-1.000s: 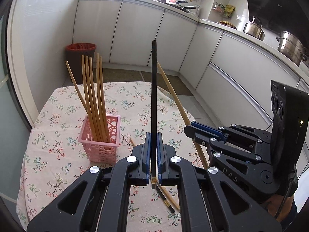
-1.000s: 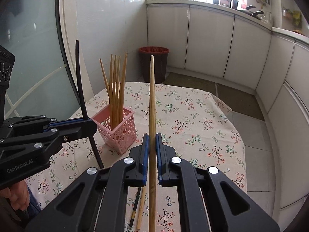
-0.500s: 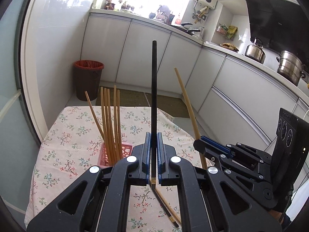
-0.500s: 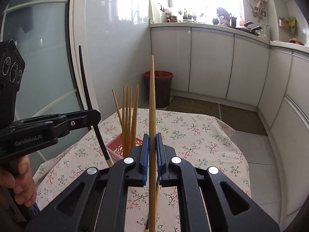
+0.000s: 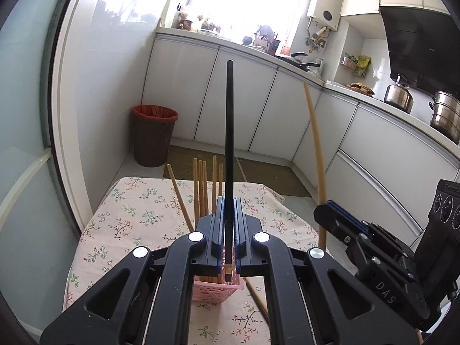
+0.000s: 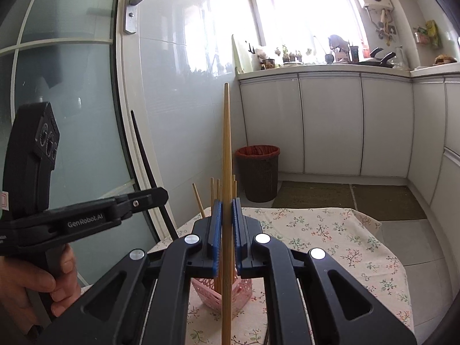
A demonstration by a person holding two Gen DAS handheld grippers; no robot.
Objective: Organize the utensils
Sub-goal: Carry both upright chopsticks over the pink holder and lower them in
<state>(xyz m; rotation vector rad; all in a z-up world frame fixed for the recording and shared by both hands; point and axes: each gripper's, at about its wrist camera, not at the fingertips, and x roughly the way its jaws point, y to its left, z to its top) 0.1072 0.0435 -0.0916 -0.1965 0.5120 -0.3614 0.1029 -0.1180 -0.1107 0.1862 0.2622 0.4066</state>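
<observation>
Your left hand-held gripper (image 5: 229, 230) is clamped on the black chopstick (image 5: 229, 143), which stands nearly upright with only a short gold-tipped end below the pads. Your right hand-held gripper (image 6: 226, 230) is pinched on a bamboo chopstick (image 6: 226, 149), also upright, with a long stretch hanging below the jaws. The pink basket (image 5: 218, 289) sits on the floral surface (image 5: 129, 218) just under both tools, already holding a bundle of bamboo sticks (image 5: 201, 187) that lean apart, and one loose stick (image 5: 256, 296) lies on the cloth beside it. The main risk is a lowered end striking the standing bundle or the basket rim instead of finding a gap; the basket looks light and top-heavy, so a sideways push could probably tip it and spill everything. With both tools close together, the two held sticks could also cross or knock each other. Each stick is gripped along a thin line, so any bump may pivot it in the pads. Letting go too high could make it bounce out.
</observation>
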